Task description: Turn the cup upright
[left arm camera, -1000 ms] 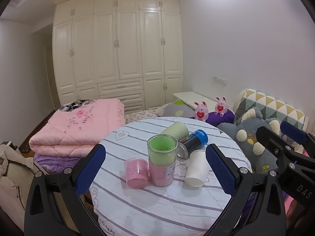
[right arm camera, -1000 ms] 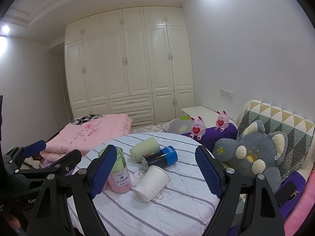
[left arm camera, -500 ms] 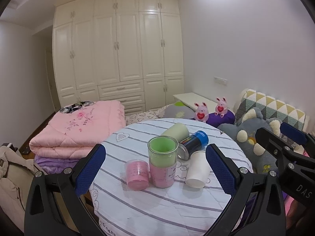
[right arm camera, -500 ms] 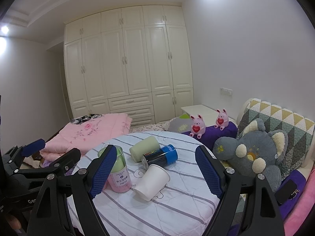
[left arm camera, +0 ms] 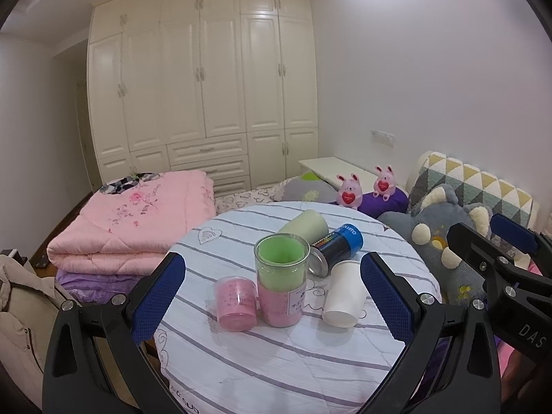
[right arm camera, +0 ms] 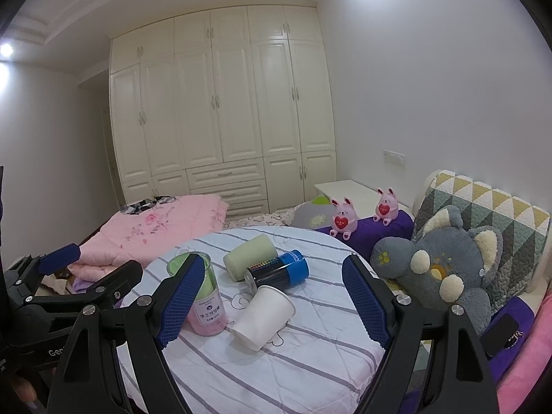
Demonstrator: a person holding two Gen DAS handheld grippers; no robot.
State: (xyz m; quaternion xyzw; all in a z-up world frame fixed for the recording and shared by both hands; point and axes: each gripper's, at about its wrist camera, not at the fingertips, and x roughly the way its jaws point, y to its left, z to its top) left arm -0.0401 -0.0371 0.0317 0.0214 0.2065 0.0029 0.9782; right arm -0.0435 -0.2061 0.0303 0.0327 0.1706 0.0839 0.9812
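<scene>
You hold both claws above the near edge of a round surface (left arm camera: 241, 372) covered in white cloth with grey-purple stripes, and neither grips anything. The left claw (left arm camera: 272, 296) stands with its blue-padded fingers wide apart at the lower middle of its frame; the right claw (right arm camera: 272, 302) is spread just as wide in its own view.

The task's white paper cup (right arm camera: 264, 317) lies tipped on its side at the centre of the right view, its open mouth toward you and to the lower left, its base pointing away. It rests just in front of a black-and-blue can (right arm camera: 279, 270) lying on its side, possibly touching it. Beside that can lies a pale green cylinder (right arm camera: 250, 257), also on its side. To the cup's left in frame stands a tall clear jar with green and pink contents (left arm camera: 281, 283), and left of that a small pink cup (left arm camera: 236, 302) stands upright.

The risks ahead, as they appear from here: thin paper walls would likely buckle if you squeeze hard near the rim. The cup can roll on soft cloth if one finger touches first. The can behind it may roll when nudged, and a wide swing of the left claw could topple the tall jar.
</scene>
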